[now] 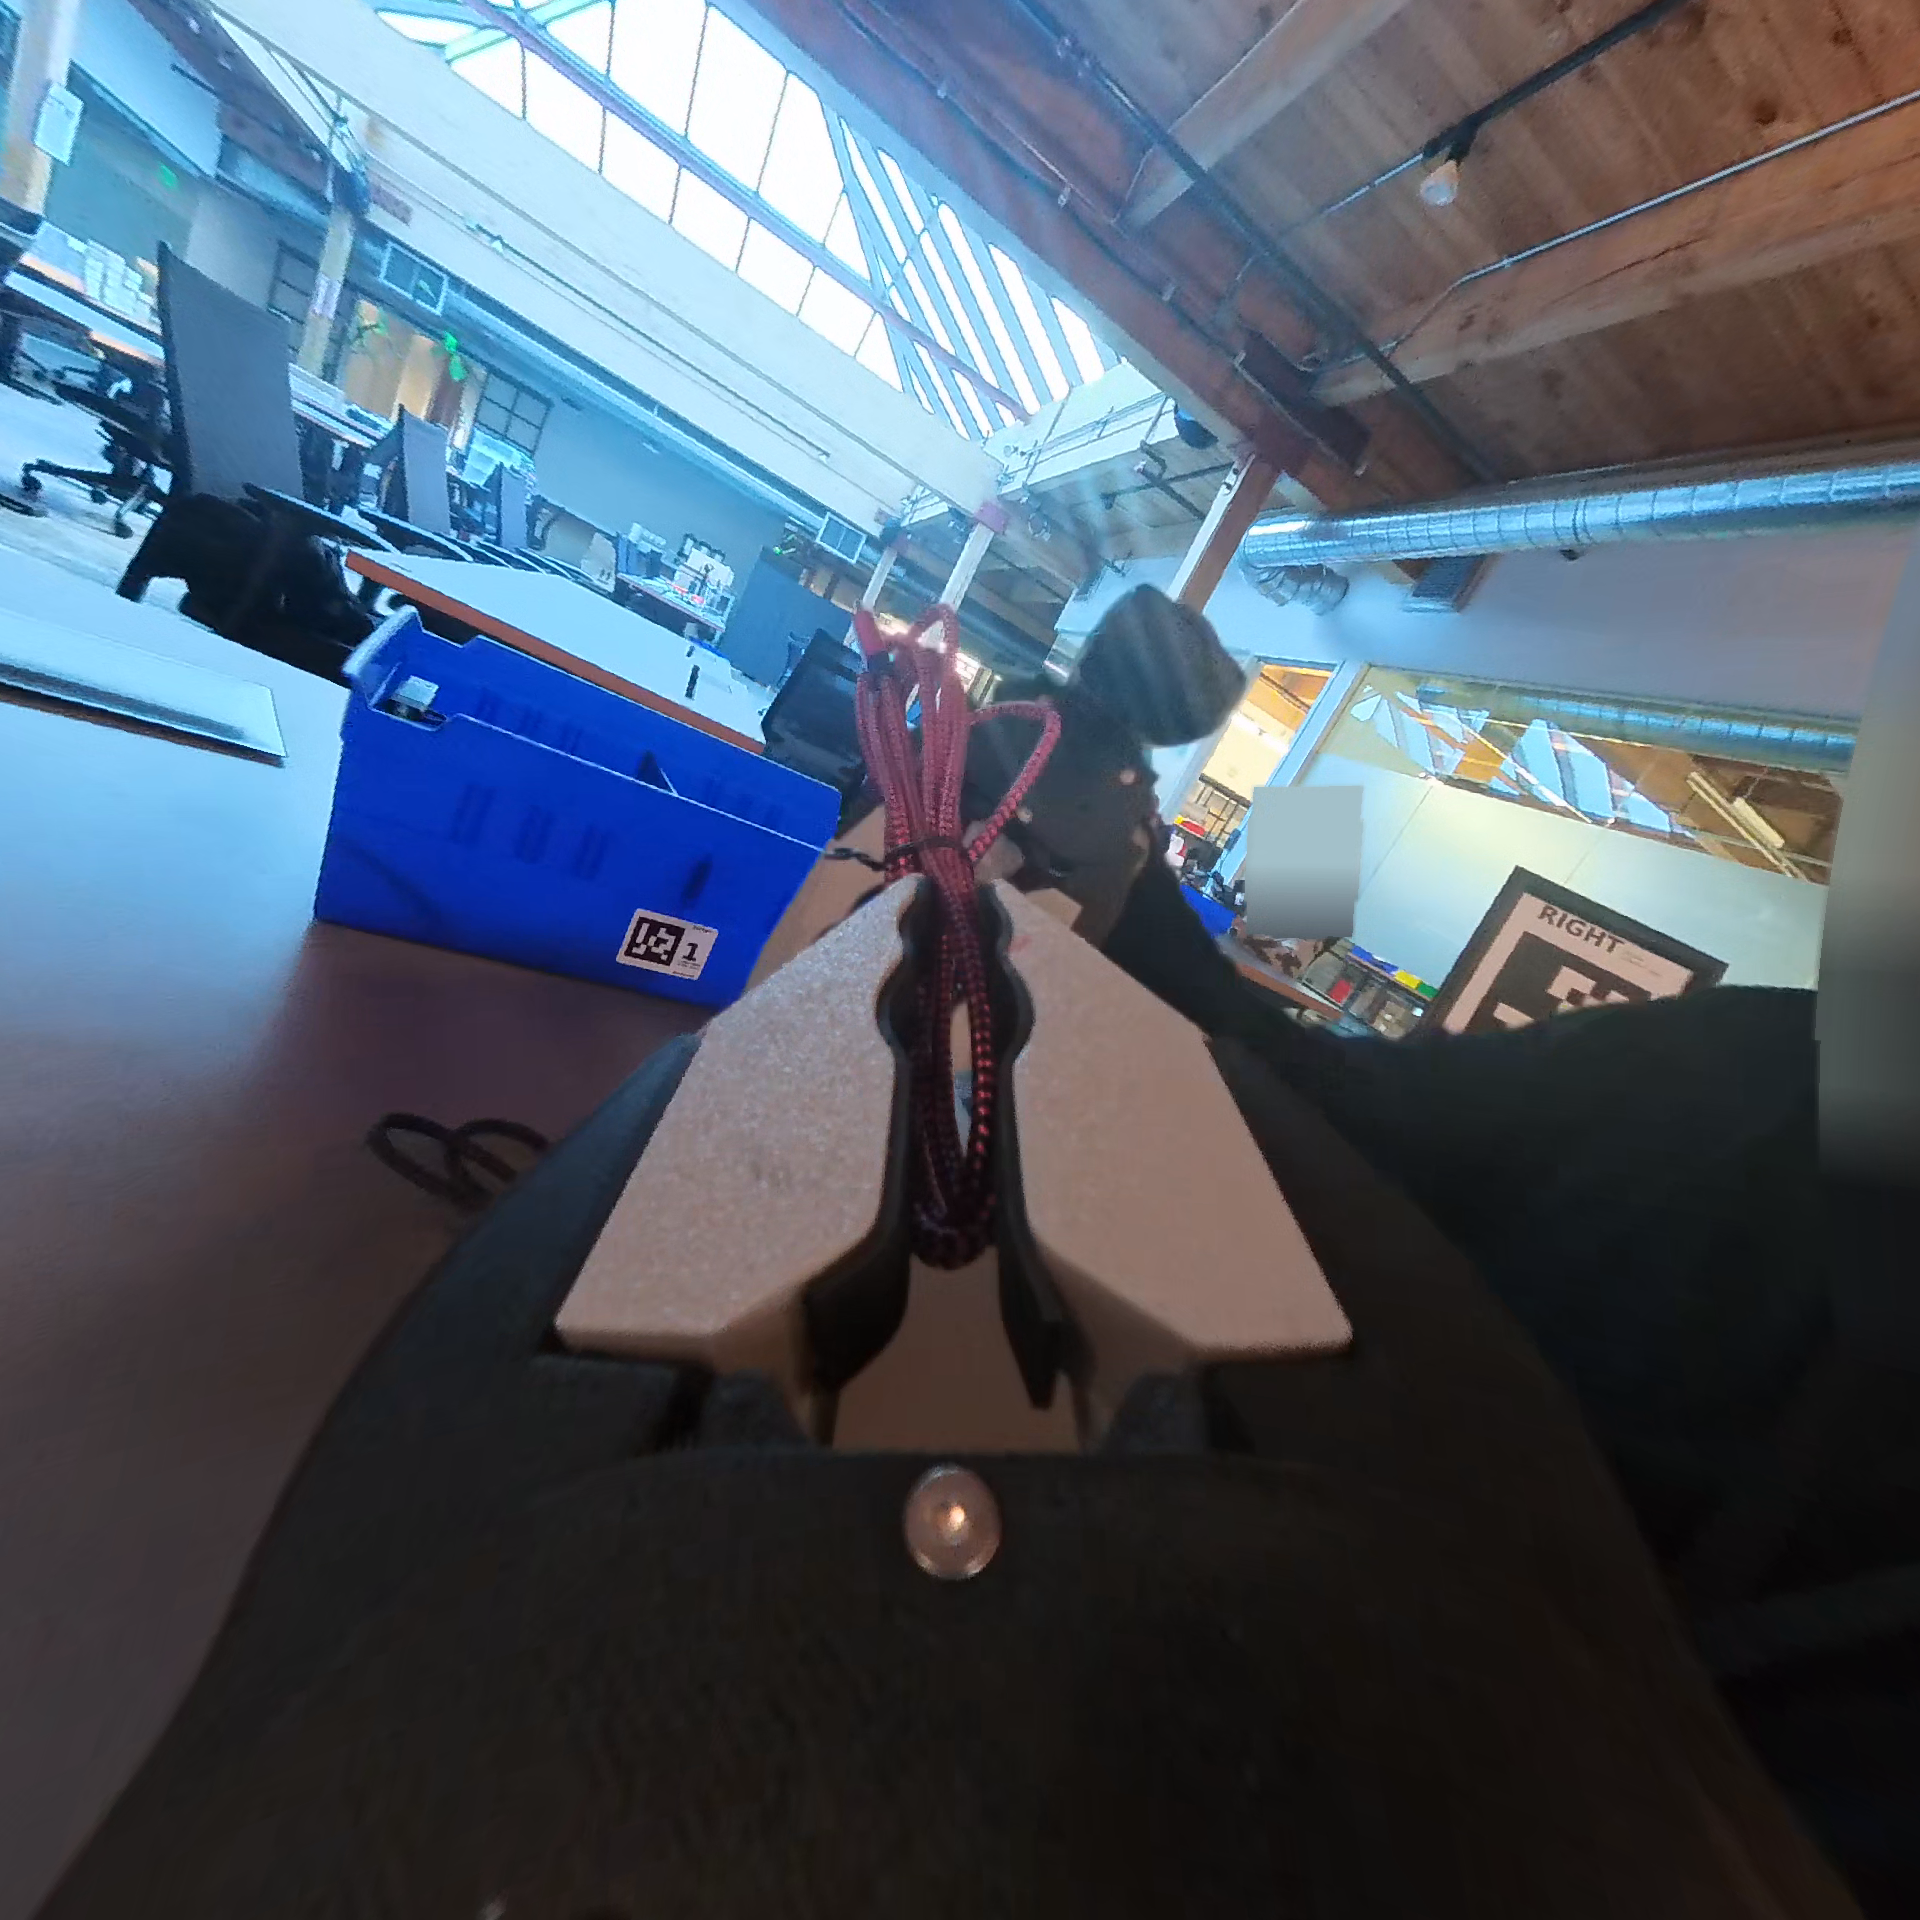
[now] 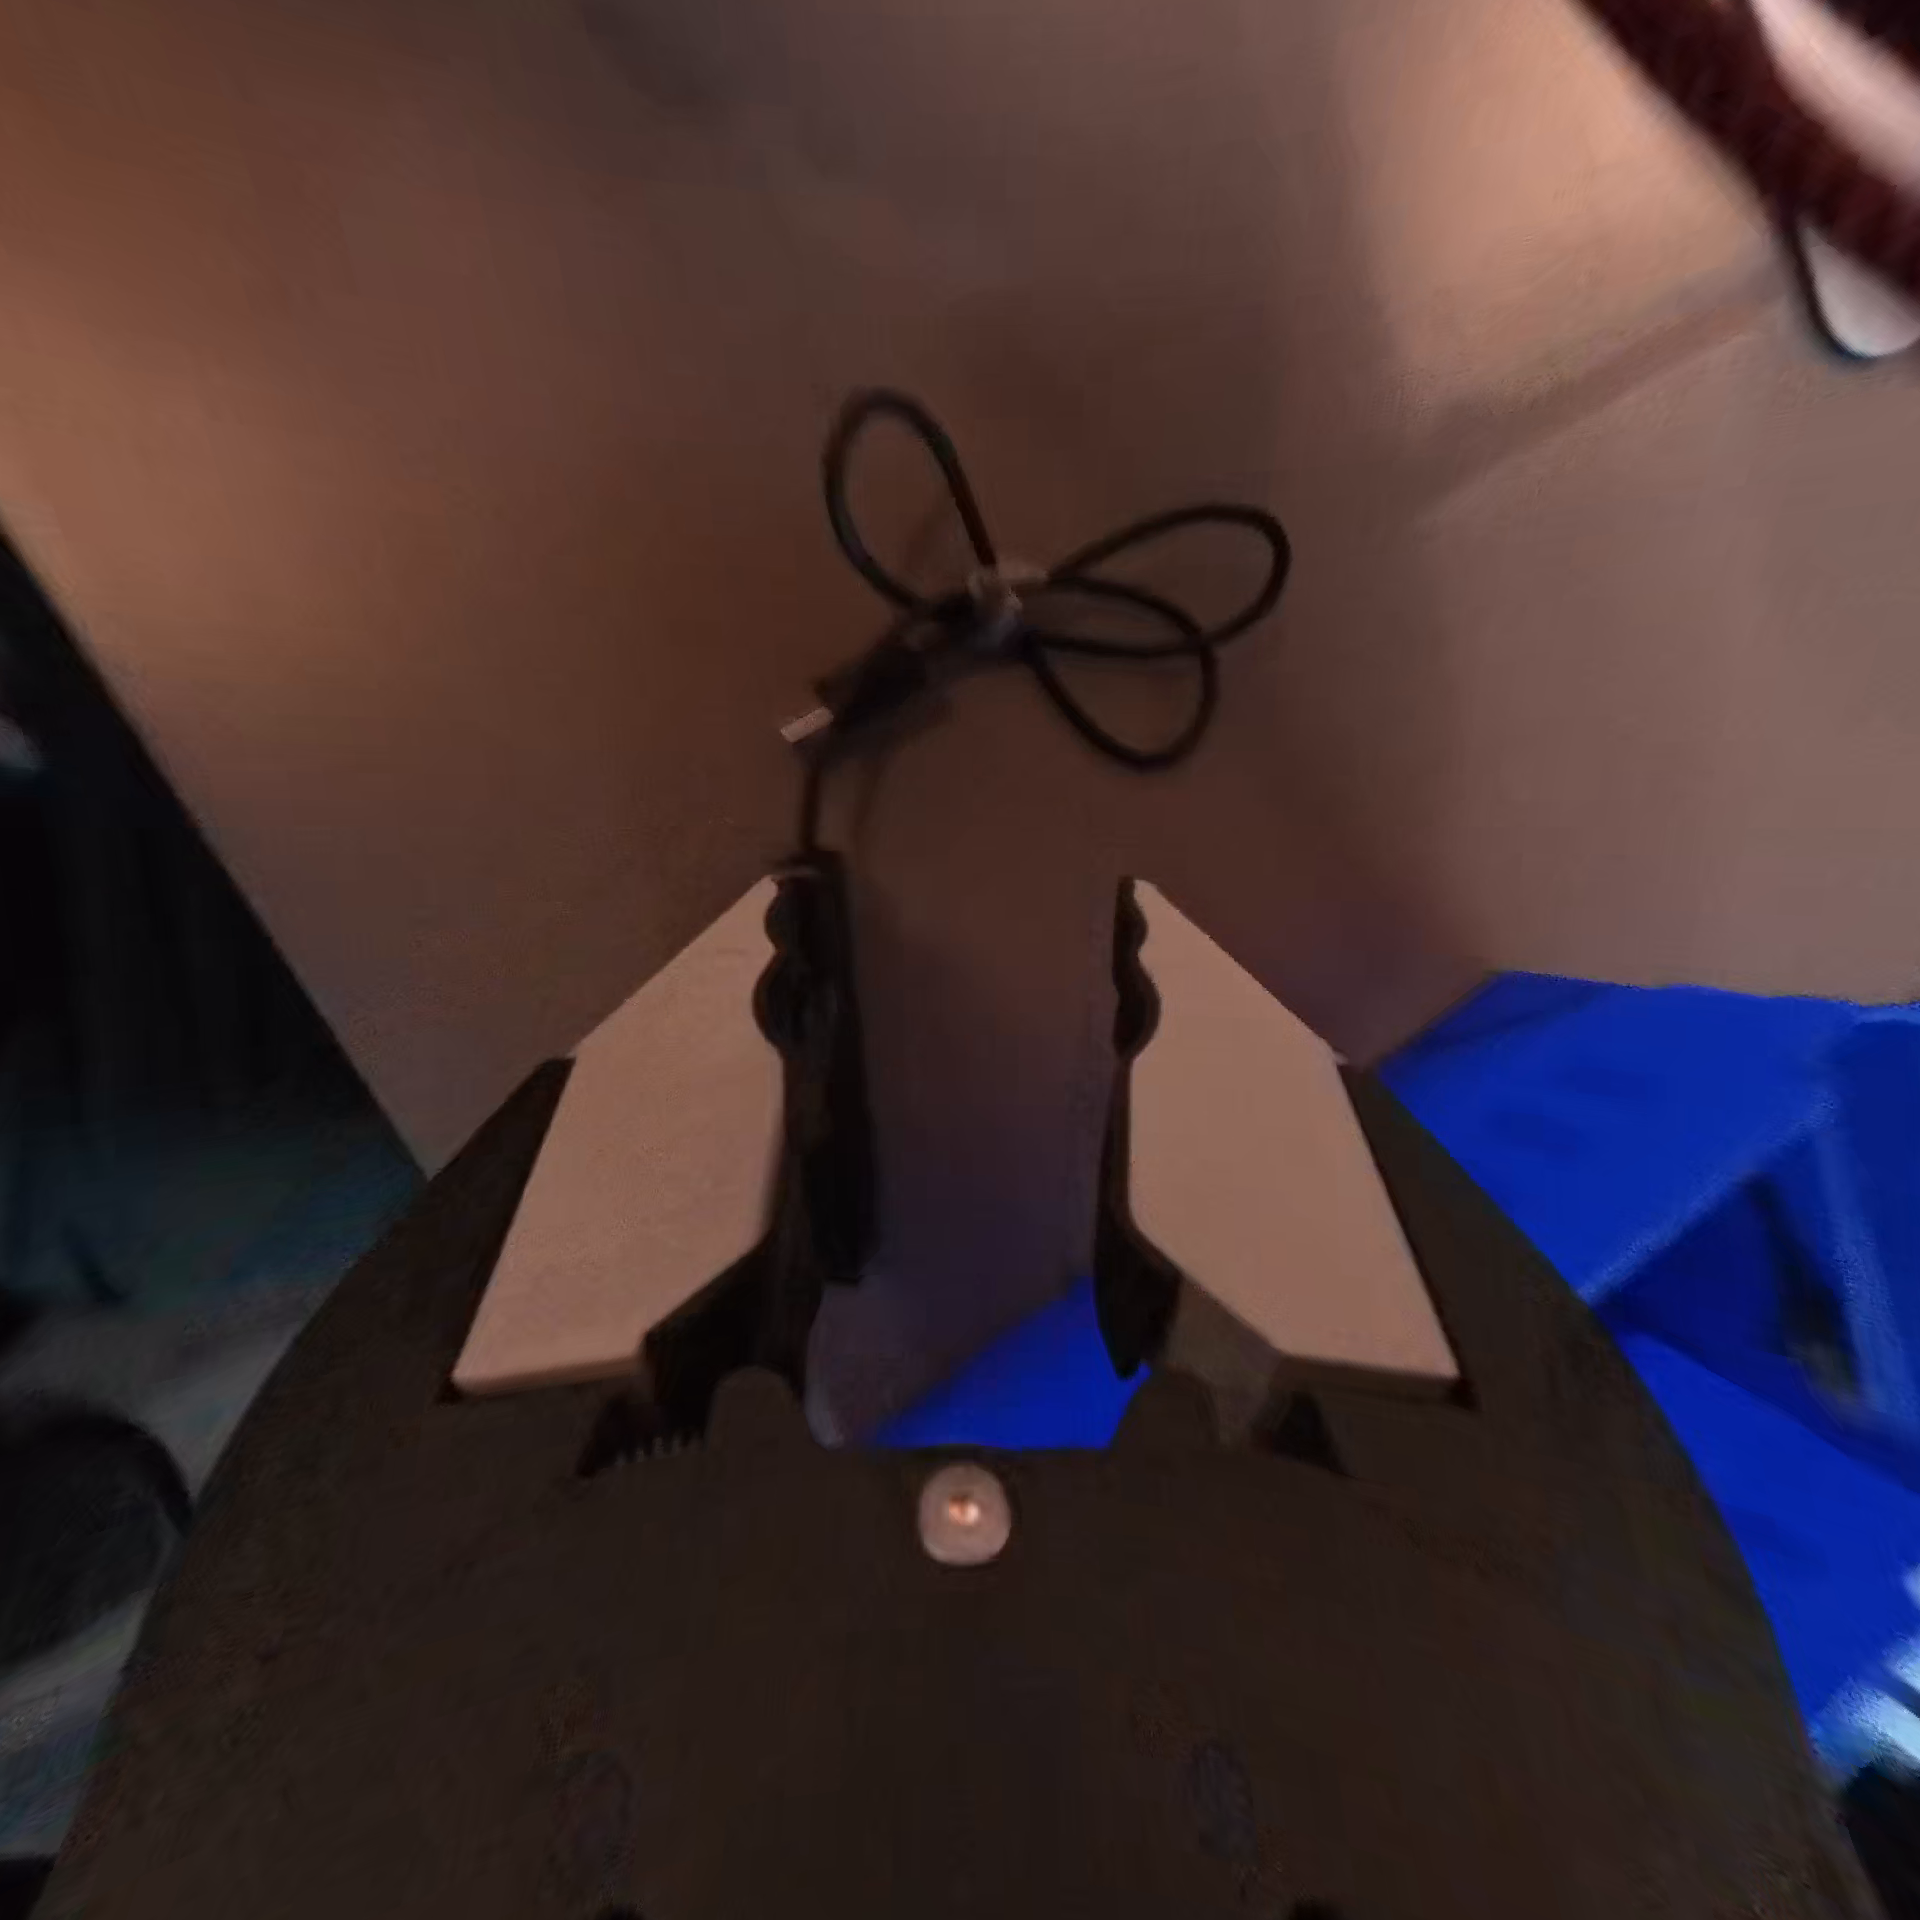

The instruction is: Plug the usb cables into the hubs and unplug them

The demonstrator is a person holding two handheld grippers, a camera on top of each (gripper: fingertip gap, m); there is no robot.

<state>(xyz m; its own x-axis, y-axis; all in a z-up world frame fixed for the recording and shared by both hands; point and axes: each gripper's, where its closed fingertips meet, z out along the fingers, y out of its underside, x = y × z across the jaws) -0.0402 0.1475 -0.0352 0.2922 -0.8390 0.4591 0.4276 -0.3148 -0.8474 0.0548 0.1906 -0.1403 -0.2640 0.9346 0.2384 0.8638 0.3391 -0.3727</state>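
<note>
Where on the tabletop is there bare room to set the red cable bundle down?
Bare brown tabletop lies between the blue bin and the small black cable, and beyond that cable in the right wrist view. It is crowded beside the bin, around the right gripper.

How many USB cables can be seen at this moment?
2. A red braided cable, bundled, is clamped in the left hand-held gripper. A black cable, tied in loops, lies on the table ahead of the open right hand-held gripper. The blue bin may hide more.
</note>
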